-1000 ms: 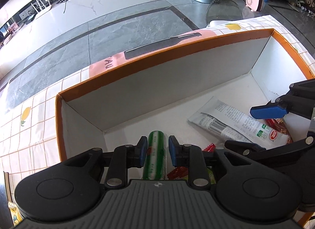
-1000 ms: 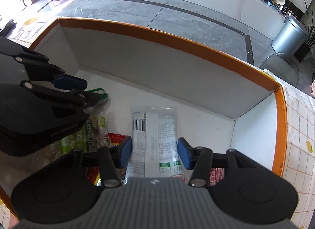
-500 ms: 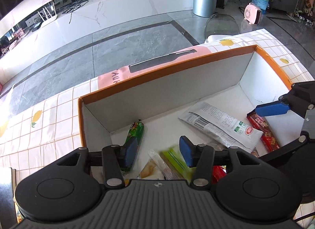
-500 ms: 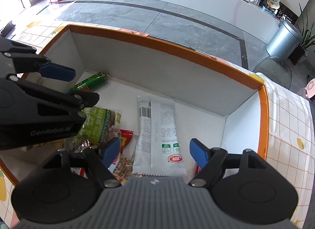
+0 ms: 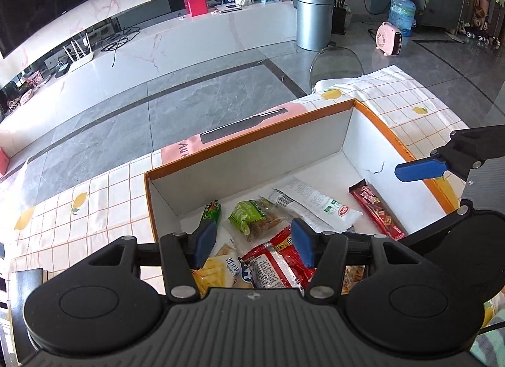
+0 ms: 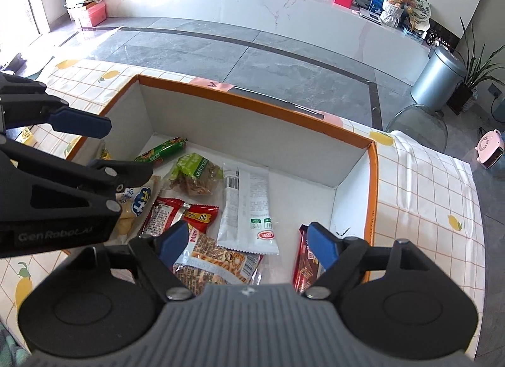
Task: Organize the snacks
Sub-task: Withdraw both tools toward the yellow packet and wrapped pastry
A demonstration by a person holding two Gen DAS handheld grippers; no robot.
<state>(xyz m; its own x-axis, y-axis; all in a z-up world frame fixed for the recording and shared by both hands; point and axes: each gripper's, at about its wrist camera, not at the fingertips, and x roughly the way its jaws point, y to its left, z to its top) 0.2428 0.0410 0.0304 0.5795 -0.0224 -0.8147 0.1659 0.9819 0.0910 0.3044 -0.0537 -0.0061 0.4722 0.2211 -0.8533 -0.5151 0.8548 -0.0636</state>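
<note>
Green sausage stick [image 5: 212,211] and white packet [image 5: 315,206] now lie loose on the box [image 5: 252,136] floor among the other snacks, both just released. Left gripper [image 5: 252,242] and right gripper [image 6: 249,240] have lifted above the box, jaws still opening, nothing between them. Free for the next pick.

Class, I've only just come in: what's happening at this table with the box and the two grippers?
A person is sorting snacks into an orange-rimmed white box with a handheld gripper in each hand. Both the left gripper and the right gripper hang above the box, jaws opening, nothing between them. The green sausage stick and the long white packet lie loose on the box floor, with a green snack bag, red packets and a dark red bar around them.
</note>
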